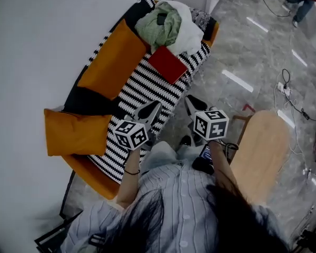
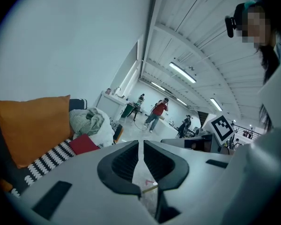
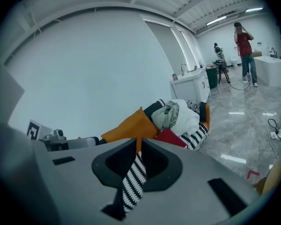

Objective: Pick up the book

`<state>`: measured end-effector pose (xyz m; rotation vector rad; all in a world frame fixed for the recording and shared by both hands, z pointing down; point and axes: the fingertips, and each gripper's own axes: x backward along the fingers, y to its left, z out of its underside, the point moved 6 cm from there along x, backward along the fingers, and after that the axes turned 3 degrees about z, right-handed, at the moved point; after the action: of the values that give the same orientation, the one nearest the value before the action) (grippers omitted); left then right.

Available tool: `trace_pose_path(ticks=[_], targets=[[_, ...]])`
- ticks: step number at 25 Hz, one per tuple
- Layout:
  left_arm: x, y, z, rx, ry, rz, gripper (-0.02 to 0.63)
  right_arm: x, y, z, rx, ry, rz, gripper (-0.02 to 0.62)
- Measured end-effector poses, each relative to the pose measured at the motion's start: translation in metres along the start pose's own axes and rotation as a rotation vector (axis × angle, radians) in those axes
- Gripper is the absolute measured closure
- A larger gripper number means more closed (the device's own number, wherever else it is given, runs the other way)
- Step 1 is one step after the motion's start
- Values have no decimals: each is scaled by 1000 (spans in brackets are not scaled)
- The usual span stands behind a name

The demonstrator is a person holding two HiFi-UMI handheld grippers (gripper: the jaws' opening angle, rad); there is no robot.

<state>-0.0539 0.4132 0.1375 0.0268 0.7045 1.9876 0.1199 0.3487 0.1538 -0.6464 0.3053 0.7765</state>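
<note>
The red book lies flat on the striped sofa cover, at the front of a heap of green and white clothes. My left gripper and right gripper hover side by side near the sofa's front edge, both short of the book and both shut with nothing between the jaws. The left gripper view has the book left of the shut left gripper. In the right gripper view the book sits just beyond the shut right gripper, to the right.
Orange cushions lean along the sofa's back and near end. A round wooden stool stands on the marble floor at my right, with cables beyond it. People stand far off by a white counter.
</note>
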Motion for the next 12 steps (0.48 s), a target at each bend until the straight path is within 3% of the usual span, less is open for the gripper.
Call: trace_pose_path(ticks=[7, 12], targets=[[-18, 16, -14, 6, 11, -43, 568, -17, -22, -12, -30, 21, -5, 552], [-39, 52, -20, 24, 30, -69, 568, -34, -43, -16, -38, 40, 30, 552]])
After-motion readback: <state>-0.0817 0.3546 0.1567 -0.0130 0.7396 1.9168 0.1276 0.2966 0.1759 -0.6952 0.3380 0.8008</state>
